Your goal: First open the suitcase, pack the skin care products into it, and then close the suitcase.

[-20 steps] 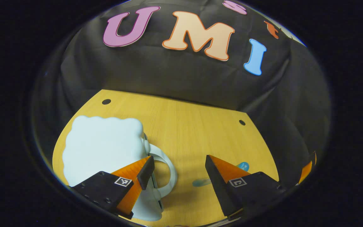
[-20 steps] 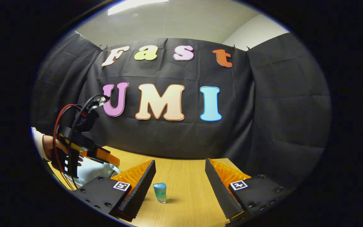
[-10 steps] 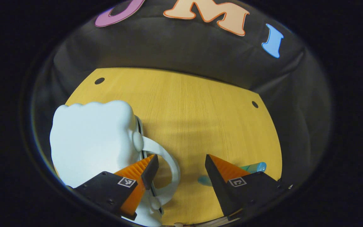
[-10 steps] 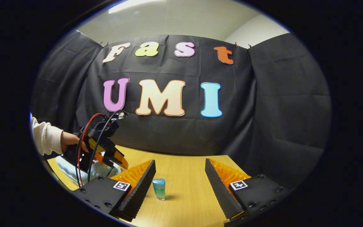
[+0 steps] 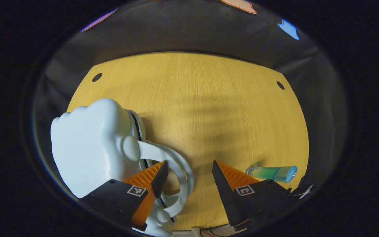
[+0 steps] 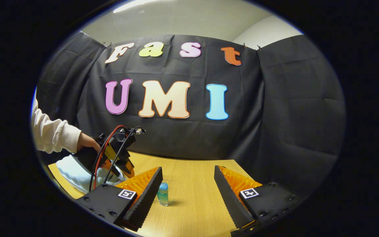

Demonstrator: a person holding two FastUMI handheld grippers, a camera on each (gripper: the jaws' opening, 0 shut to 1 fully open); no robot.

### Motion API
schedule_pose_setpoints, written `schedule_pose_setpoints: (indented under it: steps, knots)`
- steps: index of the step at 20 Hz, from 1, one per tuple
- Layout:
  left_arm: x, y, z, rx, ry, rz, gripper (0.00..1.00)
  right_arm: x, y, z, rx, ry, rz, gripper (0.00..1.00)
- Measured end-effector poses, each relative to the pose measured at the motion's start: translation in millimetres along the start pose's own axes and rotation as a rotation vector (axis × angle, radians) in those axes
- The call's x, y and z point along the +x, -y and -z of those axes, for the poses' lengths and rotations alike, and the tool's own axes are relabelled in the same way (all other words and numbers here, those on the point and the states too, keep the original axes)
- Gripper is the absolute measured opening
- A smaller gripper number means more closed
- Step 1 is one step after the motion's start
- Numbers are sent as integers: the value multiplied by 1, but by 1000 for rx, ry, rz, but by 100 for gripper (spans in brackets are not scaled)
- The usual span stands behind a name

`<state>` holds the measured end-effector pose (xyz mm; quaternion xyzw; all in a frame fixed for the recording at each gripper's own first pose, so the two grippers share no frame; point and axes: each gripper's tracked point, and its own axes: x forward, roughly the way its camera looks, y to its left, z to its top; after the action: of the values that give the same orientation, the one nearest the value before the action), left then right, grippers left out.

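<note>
A wooden table [image 5: 209,108] with fine grain stood before a black cloth wall, two small dark holes near its far corners. No brand or label could be read on anything.

In the left gripper view, the left gripper [image 5: 188,179] hung with its jaws apart, gripping nothing. The pale blue, smooth, cloud-shaped suitcase [image 5: 87,148] lay closed just left of it, its looped handle [image 5: 176,177] between the fingers. The camera had tilted further down than a second ago.

A small clear bottle [image 5: 271,172] of blue-green liquid stood right of that gripper. In the right gripper view, the right gripper [image 6: 188,189] was also spread wide and empty, the bottle [image 6: 163,194] beside its left finger. A hand [image 6: 87,143] in a cream sleeve had come lower over the suitcase.
</note>
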<state>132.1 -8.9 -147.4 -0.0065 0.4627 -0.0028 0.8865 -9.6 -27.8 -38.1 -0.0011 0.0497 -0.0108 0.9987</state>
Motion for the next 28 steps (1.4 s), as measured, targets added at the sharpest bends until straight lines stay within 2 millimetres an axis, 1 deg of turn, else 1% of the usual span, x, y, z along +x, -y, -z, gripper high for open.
schedule_pose_setpoints:
  steps: [1,3,4,5,7,8,9,11,12,13,15,16,17,18,21,22,24,25,26,28]
  knots:
    - [1,-2,1,11,-15,-7,82,-1,1,0,3,-1,1,98]
    - [-1,-4,6,25,-41,-9,76,-1,2,0,8,-1,1,99]
    - [-3,-5,8,22,-56,-10,67,-1,3,0,8,0,0,100]
    - [-3,-7,11,13,-69,-11,63,-2,3,0,6,2,0,99]
    - [-2,-6,17,-20,-92,-6,59,-2,4,1,7,2,-1,100]
    - [0,-5,22,-31,-104,-6,55,-3,4,1,8,1,-2,98]
    - [3,-3,23,-41,-111,-4,57,-2,5,2,10,-1,-3,99]
    - [9,1,24,-59,-124,-5,51,-3,5,3,14,-4,-6,98]
    - [7,-1,26,-63,-129,-6,52,-4,5,3,14,-3,-7,99]
    - [7,-3,26,-63,-133,-8,50,-5,5,3,12,-1,-6,99]
    - [6,-8,29,-53,-141,-22,43,-6,7,4,9,-3,-5,99]
    - [7,-8,31,-49,-146,-23,32,-6,7,5,9,-6,-4,99]
    - [10,-6,31,-48,-151,-23,36,-7,8,6,10,-10,-2,99]
    - [13,-6,34,-46,-155,-26,30,-7,8,8,12,-13,-1,99]
    - [16,-2,36,-75,-182,0,21,-8,10,6,11,-11,4,99]
    - [14,-3,36,-74,-182,0,10,-8,10,7,9,-12,4,99]
    - [13,-1,36,-60,-181,-1,7,-8,9,9,6,-17,1,98]
    - [12,-1,34,-55,-177,0,6,-8,9,9,5,-19,-1,100]
    - [11,-1,34,-53,-171,-1,5,-9,7,10,3,-21,-3,98]
    - [8,1,32,-49,-164,-1,4,-9,5,11,-2,-24,-9,99]
